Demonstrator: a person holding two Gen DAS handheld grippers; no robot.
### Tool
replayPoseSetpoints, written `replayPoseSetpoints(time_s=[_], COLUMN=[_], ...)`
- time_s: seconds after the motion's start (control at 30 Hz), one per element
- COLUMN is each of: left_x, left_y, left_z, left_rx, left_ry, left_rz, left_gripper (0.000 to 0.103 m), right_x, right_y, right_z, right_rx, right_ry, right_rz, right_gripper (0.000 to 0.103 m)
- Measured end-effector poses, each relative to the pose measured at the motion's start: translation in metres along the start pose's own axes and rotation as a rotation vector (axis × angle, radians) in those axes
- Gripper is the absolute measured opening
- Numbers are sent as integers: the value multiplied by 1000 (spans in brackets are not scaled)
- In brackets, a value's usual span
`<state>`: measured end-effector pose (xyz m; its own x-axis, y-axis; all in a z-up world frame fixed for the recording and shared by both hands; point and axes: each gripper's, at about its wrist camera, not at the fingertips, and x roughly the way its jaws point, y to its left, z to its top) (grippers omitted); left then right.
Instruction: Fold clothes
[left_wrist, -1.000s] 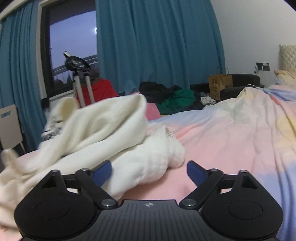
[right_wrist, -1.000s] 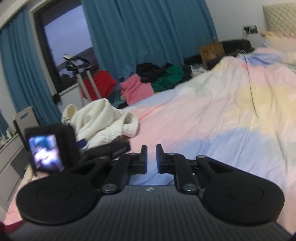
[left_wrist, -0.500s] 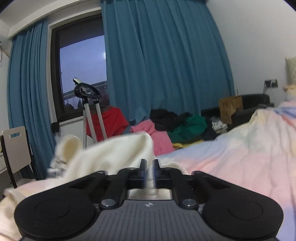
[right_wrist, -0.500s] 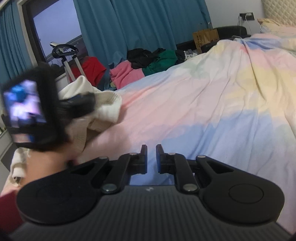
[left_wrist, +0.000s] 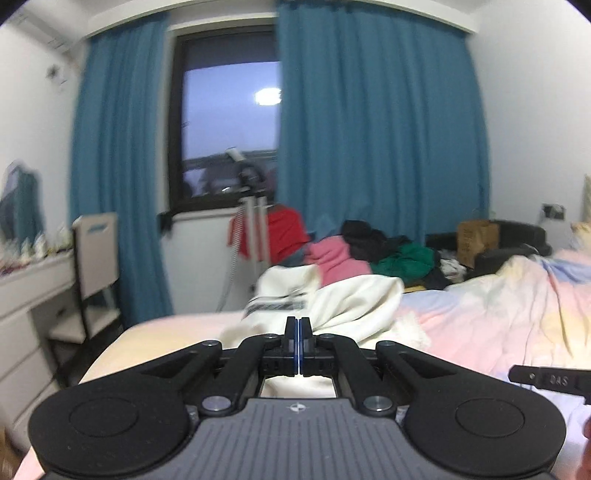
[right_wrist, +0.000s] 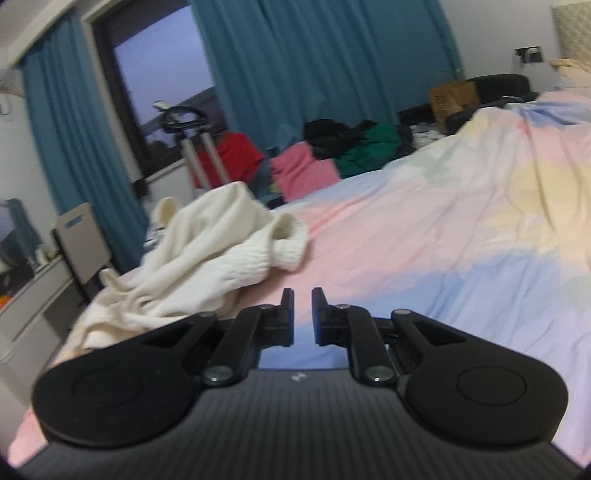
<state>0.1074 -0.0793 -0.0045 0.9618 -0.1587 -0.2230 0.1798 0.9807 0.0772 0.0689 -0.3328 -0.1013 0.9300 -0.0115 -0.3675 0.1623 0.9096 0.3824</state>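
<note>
A cream knit sweater (left_wrist: 354, 299) lies crumpled on the pastel bed cover (left_wrist: 498, 314), its ribbed cuff (right_wrist: 288, 243) turned toward the middle of the bed. My left gripper (left_wrist: 299, 328) hovers above the sweater's near side, shut, its blue pads touching with no cloth seen between them. In the right wrist view the sweater (right_wrist: 207, 240) sits ahead and to the left of my right gripper (right_wrist: 303, 306). The right gripper's jaws stand a narrow gap apart over the bare cover (right_wrist: 424, 229), with nothing between them. A black part of the other tool (left_wrist: 550, 378) pokes in at the right edge.
A pile of pink, green and black clothes (right_wrist: 332, 151) lies at the bed's far side before blue curtains. A metal stand with a red garment (left_wrist: 258, 229) stands by the window. A chair (left_wrist: 98, 254) and a white desk (left_wrist: 26, 288) are to the left, and a cardboard box (right_wrist: 452, 98) is far right.
My left gripper went from wide open at the sweater to shut, then rose and drew back. The left tool has dropped out of the right wrist view. The right gripper stayed put.
</note>
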Motion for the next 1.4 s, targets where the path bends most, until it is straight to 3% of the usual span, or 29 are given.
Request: replayPoseSetpoints(time_s=[0.17,0.2,0.27,0.3,0.33,0.37,0.43,0.5,0.53,0.7,0.83,0.9,1.0,1.07,1.17,1.23,1.27,1.4], left_x=[-48,-49,-58,-62,-68,-73,-81,-85,-87,-88,-75,-65,-53,-45,-35,-30,-31,-36], left_y=[34,38,52,58,66,73,90,106,114,155,176,185,190,192,194,191,189,187], left_z=[-14,-14,-17,-19,-22,-25,-27,-29,-29,-33,-48,-57,-66,-70,-75,-77,-78,-80], left_rx=[-31,-50,-98,-115,-137,-159,-197,-227,-238,-279,-317,-342,-366,-381,-406,-423,-428,-432], left_ry=[9,20,28,30,30,30,19,1,-2,-7,28,69,101,112,126,132,131,119], left_rz=[19,17,13,14,12,11,1,39,50,107,140,135,122,119,118,125,131,143], left_gripper=[11,16,19,29,41,46,72,90,94,97,98,98,98,98,98,98,97,97], right_x=[-13,-14,-14,-12,-10,-8,1,14,27,121,218,250,282,291,297,292,284,236], right_y=[25,30,41,46,52,57,73,95,109,169,204,205,207,215,231,236,236,231], right_z=[-4,-6,-8,-8,-7,-7,-1,8,13,28,19,12,6,8,13,18,24,70], right_rx=[-56,-68,-85,-87,-90,-92,-109,-149,-167,-155,-144,-91,-13,-34,-129,-156,-153,-148], right_ry=[21,28,49,64,79,95,105,101,111,213,362,411,450,452,445,427,406,267], right_rz=[101,118,157,181,205,229,262,284,304,375,223,190,209,214,161,134,130,158], right_gripper=[15,18,36,53,62,62,62,62,62,61,61,62,77,76,50,23,16,15])
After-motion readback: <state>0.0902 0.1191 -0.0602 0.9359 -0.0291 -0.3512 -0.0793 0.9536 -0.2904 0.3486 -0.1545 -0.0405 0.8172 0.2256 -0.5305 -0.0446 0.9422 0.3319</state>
